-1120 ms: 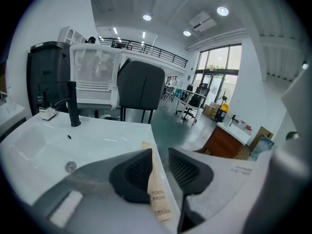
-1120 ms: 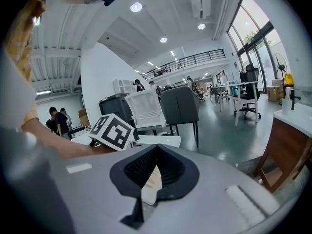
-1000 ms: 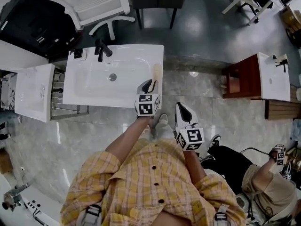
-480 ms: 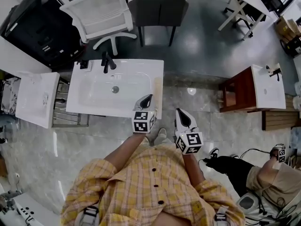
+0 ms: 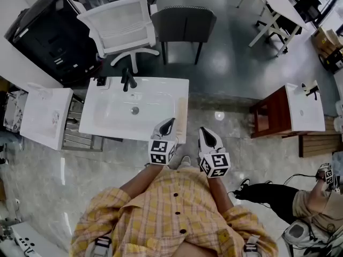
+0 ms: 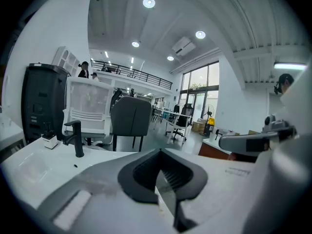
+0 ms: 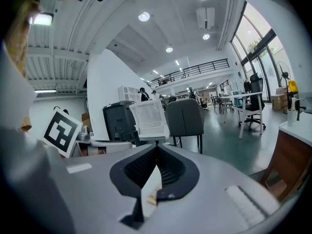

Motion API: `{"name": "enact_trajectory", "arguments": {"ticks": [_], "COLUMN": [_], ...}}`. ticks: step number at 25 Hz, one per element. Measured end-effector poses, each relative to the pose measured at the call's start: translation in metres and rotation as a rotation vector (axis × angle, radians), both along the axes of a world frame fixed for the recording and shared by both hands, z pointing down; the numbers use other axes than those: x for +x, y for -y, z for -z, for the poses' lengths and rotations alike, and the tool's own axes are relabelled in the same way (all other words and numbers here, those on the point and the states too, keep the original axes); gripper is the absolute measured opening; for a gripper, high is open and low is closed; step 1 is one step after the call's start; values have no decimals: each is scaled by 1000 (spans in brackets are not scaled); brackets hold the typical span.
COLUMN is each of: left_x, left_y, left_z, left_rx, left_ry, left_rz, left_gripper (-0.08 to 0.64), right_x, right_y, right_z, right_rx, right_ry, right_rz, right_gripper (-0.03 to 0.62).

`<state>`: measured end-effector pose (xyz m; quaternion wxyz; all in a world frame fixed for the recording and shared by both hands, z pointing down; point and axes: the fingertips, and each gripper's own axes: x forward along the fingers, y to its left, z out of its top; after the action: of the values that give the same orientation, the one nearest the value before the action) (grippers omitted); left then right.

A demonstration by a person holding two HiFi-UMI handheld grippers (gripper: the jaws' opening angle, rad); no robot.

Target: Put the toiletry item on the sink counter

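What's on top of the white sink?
A black tap at the back and a long tan toiletry item on the right rim. The left claw hides some front edge.

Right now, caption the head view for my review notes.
Beige toiletry item on right rim of white sink; left gripper and right gripper, shut, nearby.

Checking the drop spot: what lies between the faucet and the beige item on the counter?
Head view: only the white basin with its drain; faucet at the back, beige item along the right edge.
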<state>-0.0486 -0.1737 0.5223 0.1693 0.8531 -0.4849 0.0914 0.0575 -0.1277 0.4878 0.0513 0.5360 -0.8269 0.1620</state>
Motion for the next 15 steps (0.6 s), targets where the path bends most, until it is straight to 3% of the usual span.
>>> {"name": "enact_trajectory", "arguments": {"ticks": [15], "left_x": [-2], "left_y": [-13], "left_z": [28], "left_rx": [124], "left_ry": [0], "left_rz": [-7], "left_gripper": [-2], "right_x": [9], "right_y": [13], "right_z": [5], "right_rx": [30], "right_ry": [7], "right_rz": [9], "right_gripper": [-2]}}
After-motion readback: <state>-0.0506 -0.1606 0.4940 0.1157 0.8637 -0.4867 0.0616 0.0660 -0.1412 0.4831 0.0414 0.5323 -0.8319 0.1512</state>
